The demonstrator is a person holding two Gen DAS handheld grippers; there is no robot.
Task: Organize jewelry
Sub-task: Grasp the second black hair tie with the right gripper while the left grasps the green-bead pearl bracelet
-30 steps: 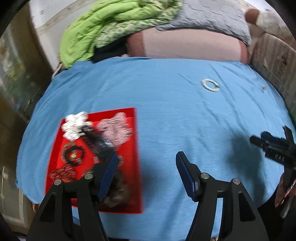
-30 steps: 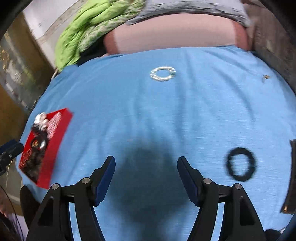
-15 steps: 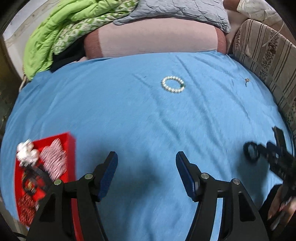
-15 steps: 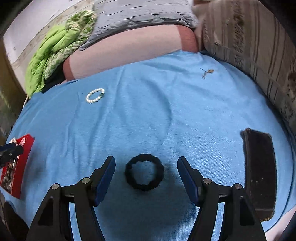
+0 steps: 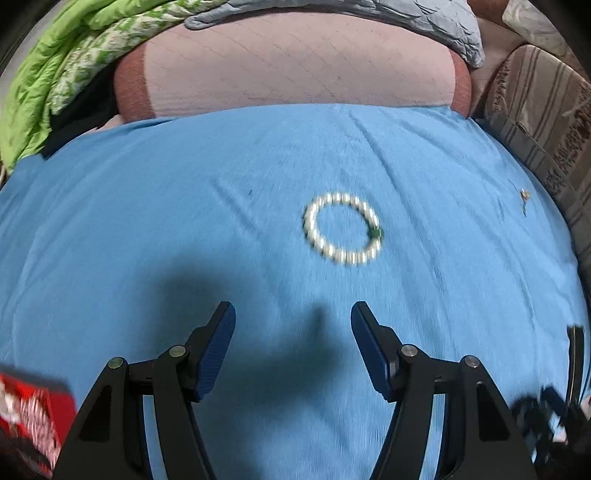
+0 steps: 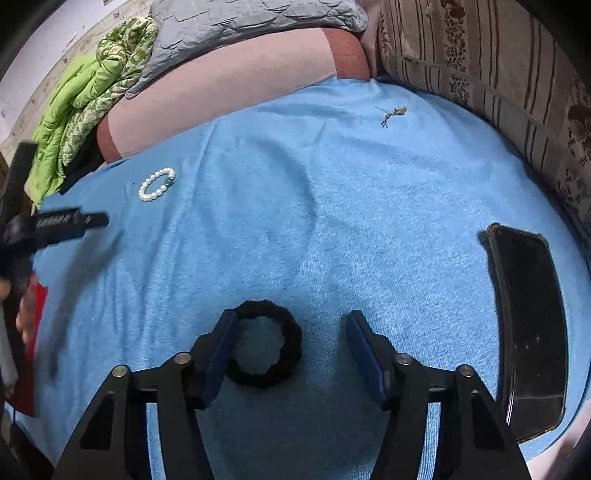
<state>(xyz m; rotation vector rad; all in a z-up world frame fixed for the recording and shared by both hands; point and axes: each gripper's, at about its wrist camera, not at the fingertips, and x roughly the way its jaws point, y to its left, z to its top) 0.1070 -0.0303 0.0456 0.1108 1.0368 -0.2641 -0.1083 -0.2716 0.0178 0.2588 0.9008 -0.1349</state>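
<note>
Jewelry: a black ring-shaped bracelet (image 6: 264, 343) lies flat on the blue cloth at lower centre of the right wrist view; a white pearl bracelet (image 5: 341, 229) lies flat at centre right of the left wrist view, blurred.
Surface: a blue terry cloth (image 6: 332, 221) covers the whole working area, with soft creases.
Room: a pink cushion (image 5: 295, 62) runs along the top of the frame, a green quilt (image 5: 55, 74) is bunched at upper left, a grey quilted pillow (image 6: 240, 18) lies on top, and a striped floral fabric (image 6: 498, 74) fills the upper right.
Axis, black bracelet: a closed loop with no clear long axis; its opening faces up.
Axis, pearl bracelet: slightly oval, stretched from upper left to lower right in the left wrist view, with a green bead on its right side.
Right gripper (image 6: 288, 343): jaws have just been closing, yet stand apart; the black bracelet sits between them, against the left pad, clear of the right.
Left gripper (image 5: 291, 339): spread, nothing between the pads, below the pearl bracelet.
Other items: a dark phone (image 6: 528, 332) at right; a small charm (image 6: 393, 112) at upper centre; a red tray (image 5: 33, 413) at lower left of the left wrist view.
</note>
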